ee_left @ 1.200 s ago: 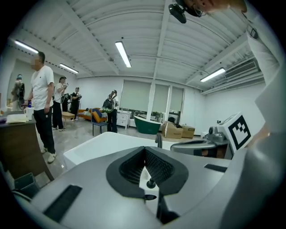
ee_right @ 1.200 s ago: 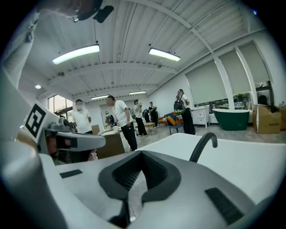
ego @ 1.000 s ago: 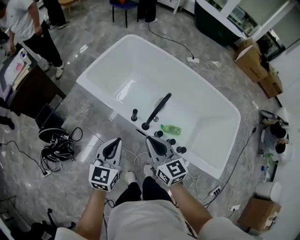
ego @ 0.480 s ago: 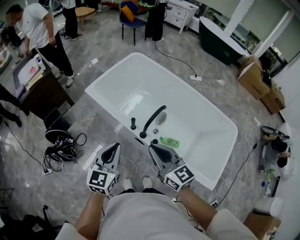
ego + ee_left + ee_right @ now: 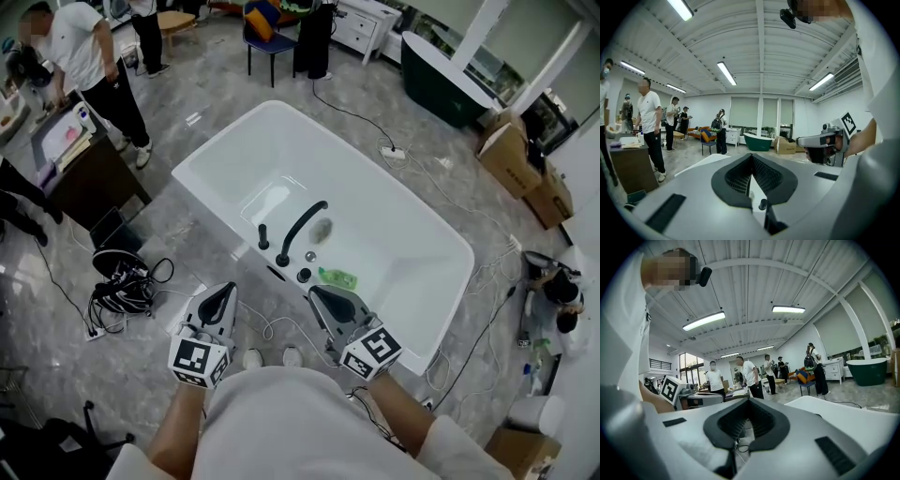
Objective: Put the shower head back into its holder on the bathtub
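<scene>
Two tools held low above the grey floor (image 5: 178, 251), short of the bathtub (image 5: 403, 225): left tool (image 5: 228, 289) and right tool (image 5: 317, 293), each with jaws pressed together on nothing. Saw the shower head (image 5: 263, 236) standing upright on the tub's near rim, just left of the curved black spout (image 5: 305, 228), well apart from both tools. Spotted a green bottle (image 5: 337, 277) beside the knobs (image 5: 305, 275).

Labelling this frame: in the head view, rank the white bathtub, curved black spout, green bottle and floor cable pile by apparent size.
1. white bathtub
2. cable pile
3. curved black spout
4. green bottle, clearly shorter than the spout
</scene>
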Demonstrator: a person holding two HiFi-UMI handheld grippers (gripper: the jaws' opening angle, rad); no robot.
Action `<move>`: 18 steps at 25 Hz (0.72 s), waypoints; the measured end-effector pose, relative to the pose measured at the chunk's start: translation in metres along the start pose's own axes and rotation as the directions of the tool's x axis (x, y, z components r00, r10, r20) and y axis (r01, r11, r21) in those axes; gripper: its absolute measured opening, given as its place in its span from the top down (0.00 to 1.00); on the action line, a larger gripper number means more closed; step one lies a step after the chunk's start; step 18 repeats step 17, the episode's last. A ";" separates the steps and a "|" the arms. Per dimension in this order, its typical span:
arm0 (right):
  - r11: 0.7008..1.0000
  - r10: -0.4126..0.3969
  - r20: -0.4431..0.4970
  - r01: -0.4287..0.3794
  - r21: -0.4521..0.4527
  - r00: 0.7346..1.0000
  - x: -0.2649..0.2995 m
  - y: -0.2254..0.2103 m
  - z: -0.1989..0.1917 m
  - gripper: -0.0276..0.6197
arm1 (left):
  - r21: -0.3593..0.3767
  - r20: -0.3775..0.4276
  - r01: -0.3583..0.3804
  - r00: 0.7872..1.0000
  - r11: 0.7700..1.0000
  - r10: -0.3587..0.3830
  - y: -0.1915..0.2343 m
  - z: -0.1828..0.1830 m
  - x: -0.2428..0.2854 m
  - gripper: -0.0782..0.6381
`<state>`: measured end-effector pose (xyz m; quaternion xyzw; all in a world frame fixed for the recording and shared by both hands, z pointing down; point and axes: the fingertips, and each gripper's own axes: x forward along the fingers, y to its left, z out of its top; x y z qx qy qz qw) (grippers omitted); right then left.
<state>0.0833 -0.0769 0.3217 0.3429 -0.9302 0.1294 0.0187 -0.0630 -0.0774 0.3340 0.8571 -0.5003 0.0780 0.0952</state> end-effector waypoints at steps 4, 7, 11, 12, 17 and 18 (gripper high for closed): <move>1.000 0.017 -0.016 -0.018 -0.021 1.000 -0.002 0.002 -0.004 0.93 | 0.004 0.002 -0.001 1.000 1.000 0.001 -0.003 0.002 0.001 0.88; 0.999 0.017 -0.015 -0.017 -0.027 1.000 -0.003 0.003 -0.003 0.93 | 0.009 0.003 0.004 1.000 1.000 -0.004 -0.006 0.004 0.000 0.88; 0.999 0.008 -0.006 -0.008 -0.035 1.000 -0.006 0.003 0.001 0.93 | 0.009 0.002 0.004 1.000 1.000 -0.004 -0.005 0.005 -0.003 0.88; 0.999 0.006 -0.008 -0.006 -0.036 1.000 -0.006 0.003 0.000 0.93 | 0.010 0.002 0.004 1.000 1.000 -0.004 -0.005 0.005 -0.004 0.88; 0.999 0.000 -0.011 -0.001 -0.044 1.000 -0.008 -0.001 0.002 0.93 | 0.014 0.005 0.002 1.000 1.000 -0.002 -0.003 0.007 -0.004 0.88; 0.999 0.000 -0.011 -0.001 -0.044 1.000 -0.008 -0.001 0.002 0.93 | 0.014 0.005 0.002 1.000 1.000 -0.002 -0.003 0.007 -0.004 0.88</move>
